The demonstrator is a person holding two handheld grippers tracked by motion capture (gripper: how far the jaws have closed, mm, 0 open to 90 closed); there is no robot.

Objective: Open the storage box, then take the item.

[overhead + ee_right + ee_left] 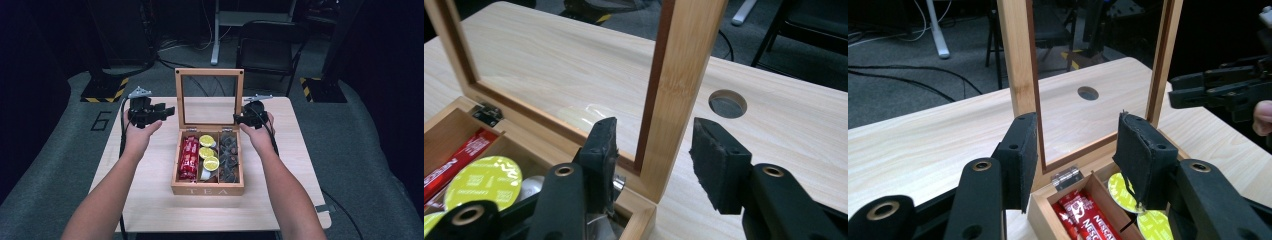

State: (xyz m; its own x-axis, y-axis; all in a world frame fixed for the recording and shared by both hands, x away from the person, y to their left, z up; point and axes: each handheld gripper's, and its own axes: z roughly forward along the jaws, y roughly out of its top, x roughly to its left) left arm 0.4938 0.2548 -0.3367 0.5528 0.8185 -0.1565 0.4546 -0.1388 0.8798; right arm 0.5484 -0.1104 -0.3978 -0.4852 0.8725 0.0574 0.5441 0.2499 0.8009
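A wooden tea box (207,190) sits mid-table with its glass lid (209,72) standing upright. It holds red sachets (189,157), yellow-topped capsules (207,152) and dark capsules (229,155). My left gripper (169,112) hovers just left of the lid, apart from it. In the left gripper view it (1075,150) is open with nothing between its pads, and the lid's left post (1018,60) rises behind them. My right gripper (239,119) is at the lid's right edge. Its jaws (654,150) are open and straddle the lid's right post (684,75) with a gap at each pad.
The light wooden table (150,200) has bare room on both sides of the box and a round cable hole (727,103) behind the lid. A black chair (265,45) and a desk leg (216,35) stand on the floor beyond the far edge.
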